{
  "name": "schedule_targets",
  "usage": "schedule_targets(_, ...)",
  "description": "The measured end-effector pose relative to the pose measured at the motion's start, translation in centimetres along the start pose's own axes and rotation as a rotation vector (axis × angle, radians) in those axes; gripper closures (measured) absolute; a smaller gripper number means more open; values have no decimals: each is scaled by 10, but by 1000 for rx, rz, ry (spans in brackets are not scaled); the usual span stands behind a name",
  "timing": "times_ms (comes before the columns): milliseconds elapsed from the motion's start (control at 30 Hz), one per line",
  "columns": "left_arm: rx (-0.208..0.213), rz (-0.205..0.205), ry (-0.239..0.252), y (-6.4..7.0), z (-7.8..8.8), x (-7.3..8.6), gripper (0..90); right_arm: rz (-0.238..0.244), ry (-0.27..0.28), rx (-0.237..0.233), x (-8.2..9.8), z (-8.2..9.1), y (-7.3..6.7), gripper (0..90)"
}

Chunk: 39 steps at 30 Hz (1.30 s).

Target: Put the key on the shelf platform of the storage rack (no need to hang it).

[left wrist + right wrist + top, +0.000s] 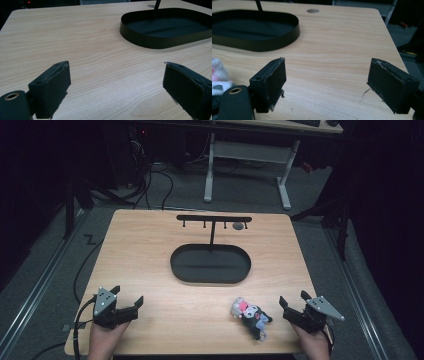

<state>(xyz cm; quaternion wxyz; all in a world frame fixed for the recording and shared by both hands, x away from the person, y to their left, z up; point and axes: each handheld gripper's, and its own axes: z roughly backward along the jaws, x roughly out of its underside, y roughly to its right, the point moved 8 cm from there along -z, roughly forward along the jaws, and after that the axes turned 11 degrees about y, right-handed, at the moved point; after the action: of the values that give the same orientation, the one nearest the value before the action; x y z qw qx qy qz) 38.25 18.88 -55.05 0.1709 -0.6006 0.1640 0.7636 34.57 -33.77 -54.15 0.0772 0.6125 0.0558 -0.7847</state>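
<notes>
Right tool [292,306], jaws apart and empty, at three o'clock of small plush toy [251,316] lying near worktop [150,250] front edge: likely light, soft, squashy; grip mid-body.

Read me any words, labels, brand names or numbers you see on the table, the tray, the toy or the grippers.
No readable text anywhere.
Light wooden table: bare wood grain, no marks.
Black oval metal tray with its black hook stand: plain.
Small plush toy in pink, white and black: no legible tag or print.
Left gripper and right gripper: no lettering to see.
</notes>
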Motion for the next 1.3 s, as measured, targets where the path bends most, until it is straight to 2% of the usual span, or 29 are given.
schedule_targets(67,6,-3,-10,1,-1,1,56,1,-34,-3,1,-1,-3,130)
schedule_targets(200,19,-10,-21,3,-1,2,27,15,-48,-20,-1,-3,-8,133)
schedule_targets(300,34,-19,-19,7,-1,0,14,29,-78,-56,2,-3,-14,128)
schedule_targets(500,33,-31,-14,8,-2,0,3,54,-85,-47,3,-4,-16,145)
schedule_targets(600,30,-24,-11,8,-2,0,1,45,-97,-51,3,-5,-18,142)
schedule_targets(633,33,-32,-8,8,-2,0,1,82,-108,-36,1,-7,-18,140)
schedule_targets(667,37,-31,-8,9,-2,0,1,97,-108,-34,-1,-8,-18,141)
schedule_targets(800,56,-19,2,11,0,-2,1,96,-139,-23,-8,-9,-17,139)
schedule_targets(900,67,-28,2,13,1,-3,3,94,-153,-17,-13,-7,-17,139)
schedule_targets(1033,74,-37,3,17,0,-3,3,110,-192,-10,-17,-3,-17,113)
schedule_targets(1167,76,-50,-5,18,-2,-2,3,128,-238,-30,-17,-2,-18,107)
schedule_targets(1300,84,-44,3,20,-1,-3,3,154,-280,-40,-14,-3,-16,107)
